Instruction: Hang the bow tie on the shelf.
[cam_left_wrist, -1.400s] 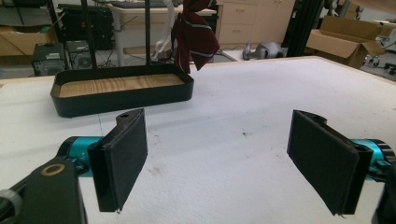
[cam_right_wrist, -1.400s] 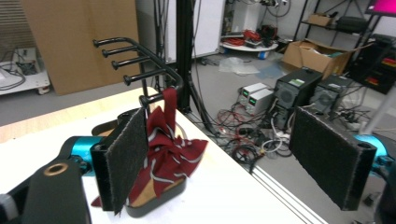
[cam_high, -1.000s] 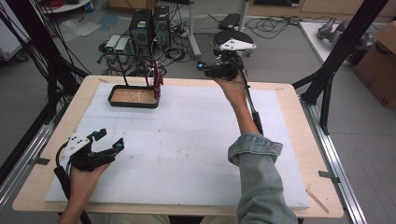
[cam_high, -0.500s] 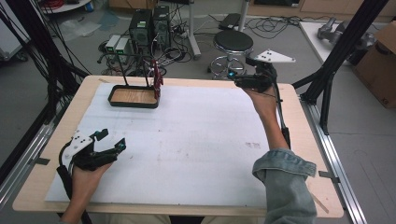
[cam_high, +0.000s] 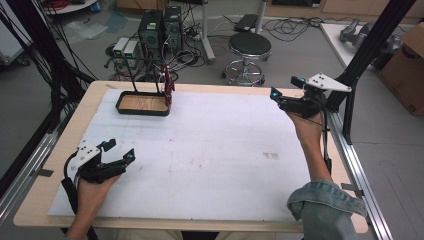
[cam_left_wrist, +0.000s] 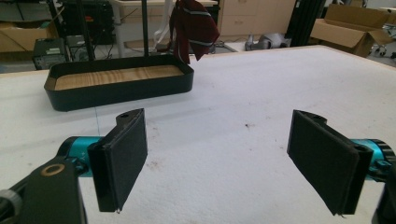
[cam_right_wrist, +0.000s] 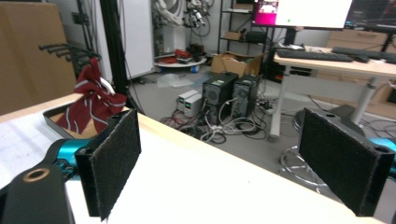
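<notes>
Both tools wide and empty, left tool (cam_high: 119, 159) well short of the tray (cam_high: 142, 104), right tool (cam_high: 283, 97) far to its right; probably readying, next reaching for the red cloth (cam_high: 167, 85) hanging at the tray's end.

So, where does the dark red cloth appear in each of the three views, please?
High view: the dark red cloth hangs at upper left, at the right end of the black tray.
Left gripper view: top centre, behind the tray.
Right gripper view: left.
Shared landmark: the tray.
</notes>
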